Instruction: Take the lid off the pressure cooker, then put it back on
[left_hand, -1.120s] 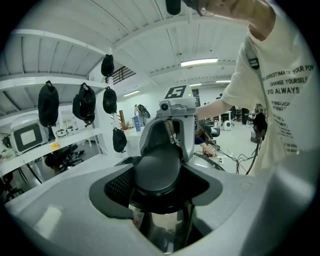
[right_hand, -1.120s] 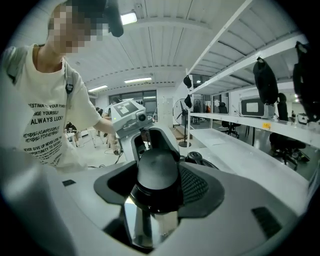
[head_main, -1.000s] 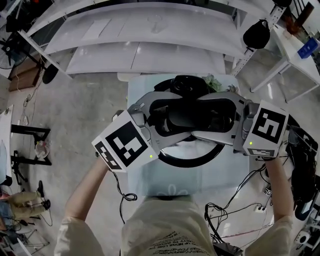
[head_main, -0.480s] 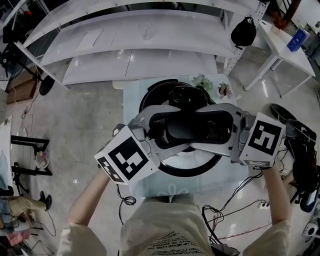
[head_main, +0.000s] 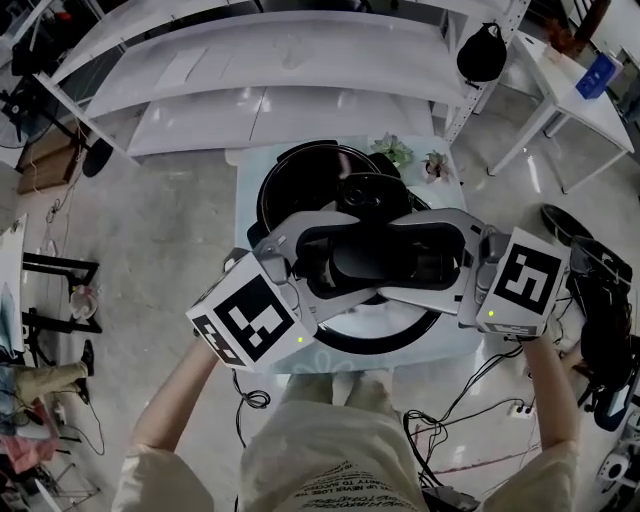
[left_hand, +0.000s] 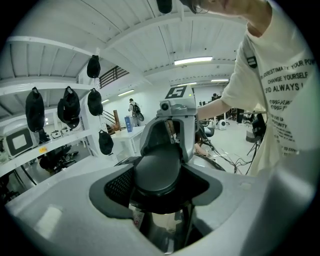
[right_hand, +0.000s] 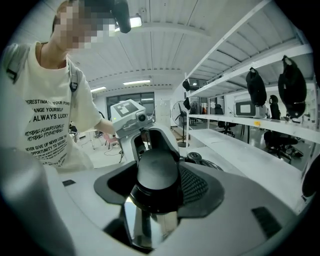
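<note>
The lid handle (head_main: 365, 258), a black dome, sits directly between the jaws of both grippers. The left gripper (head_main: 345, 255) comes at it from the left and the right gripper (head_main: 410, 250) from the right, their tips meeting around it.

In the left gripper view the handle (left_hand: 157, 172) fills the gap of the left gripper (left_hand: 160, 200), with the lid's shiny metal (left_hand: 165, 225) below. The right gripper view shows the same: handle (right_hand: 157, 175) inside the right gripper (right_hand: 155, 200), polished lid (right_hand: 150, 220) beneath.

The lid (head_main: 385, 338) is off the pot. Its dark rim lies toward the worktop's near edge and right side. The open pressure cooker pot (head_main: 275, 180) stands at the far left of the worktop (head_main: 248, 215), partly overlapped by the grippers in the head view. Whether the lid touches the worktop cannot be told.

Two small potted plants (head_main: 390, 150) occupy the far right corner, near the pot. White shelving (head_main: 300, 110) runs beyond the far edge, leaving little free worktop around the lid.

Both sets of jaws stand wide yet clamp the handle from opposite sides.
</note>
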